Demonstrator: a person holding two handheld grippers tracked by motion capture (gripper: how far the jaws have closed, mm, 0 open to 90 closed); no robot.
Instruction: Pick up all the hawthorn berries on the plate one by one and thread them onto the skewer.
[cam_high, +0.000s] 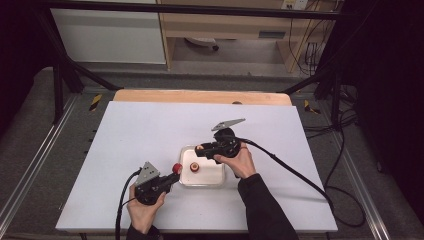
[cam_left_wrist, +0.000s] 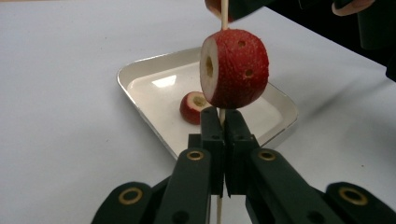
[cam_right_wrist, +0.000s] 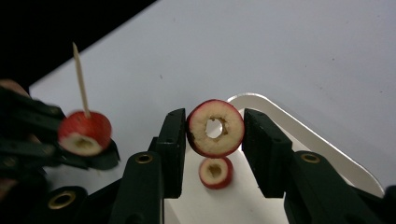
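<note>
Just left of the white tray (cam_high: 202, 183), the left gripper (cam_left_wrist: 223, 122) is clamped on a wooden skewer (cam_left_wrist: 224, 14) threaded through one red fruit piece (cam_left_wrist: 235, 69) — the right gripper (cam_right_wrist: 214, 140), above the tray, pinches a cored fruit ring (cam_right_wrist: 215, 128), with another cored piece (cam_right_wrist: 215, 172) lying in the tray.

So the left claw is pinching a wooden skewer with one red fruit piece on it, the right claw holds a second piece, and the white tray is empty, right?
Not quite. The white tray is not empty: one red fruit piece lies in it, as the left gripper view shows. The rest holds: the left claw pinches the skewer, and the right claw holds a second piece.
</note>
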